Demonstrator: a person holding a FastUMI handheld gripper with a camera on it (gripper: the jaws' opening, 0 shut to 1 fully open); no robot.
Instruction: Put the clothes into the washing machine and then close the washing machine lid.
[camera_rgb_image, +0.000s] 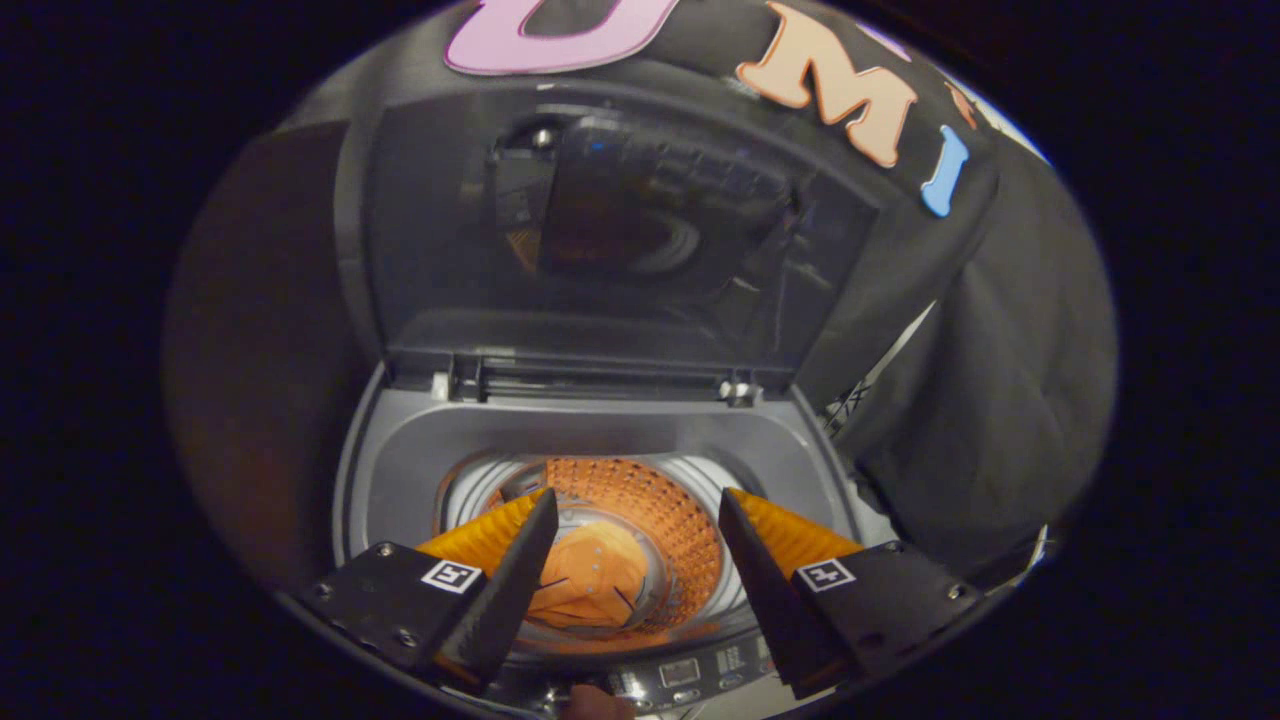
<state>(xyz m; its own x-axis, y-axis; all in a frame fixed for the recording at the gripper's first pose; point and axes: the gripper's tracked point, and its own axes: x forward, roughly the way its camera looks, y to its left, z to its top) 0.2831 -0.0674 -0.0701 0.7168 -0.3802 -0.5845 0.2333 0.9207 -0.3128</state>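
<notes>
Below our fingers we look down into the open top of the washing machine (600, 440), a grey top-loader whose lid (620, 230) stands raised and tilted back against the booth's dark cloth wall (1010, 380). Its glossy panel mirrors the drum and part of our rig. We hold the gripper (638, 510) wide open over the opening, its two fingers (520, 560) spread well apart with nothing between them, neither one touching anything.

Between the fingers and beyond them we see the drum (650, 500), its perforated wall glowing orange. At the bottom of the drum lies the clothes (590, 585), a crumpled orange piece, already inside and sitting between our fingers as we look along them.

As for writing, each finger base carries a small square black-and-white marker (452, 576), a coded pattern and not words. Just below the drum, between the finger bases, we see the control panel (690, 675) with a little display and rows of small buttons and printed labels, too small and blurred for us to read. We can make out no brand name on the machine. A fingertip of a person's hand (598, 705) shows just below the panel.
</notes>
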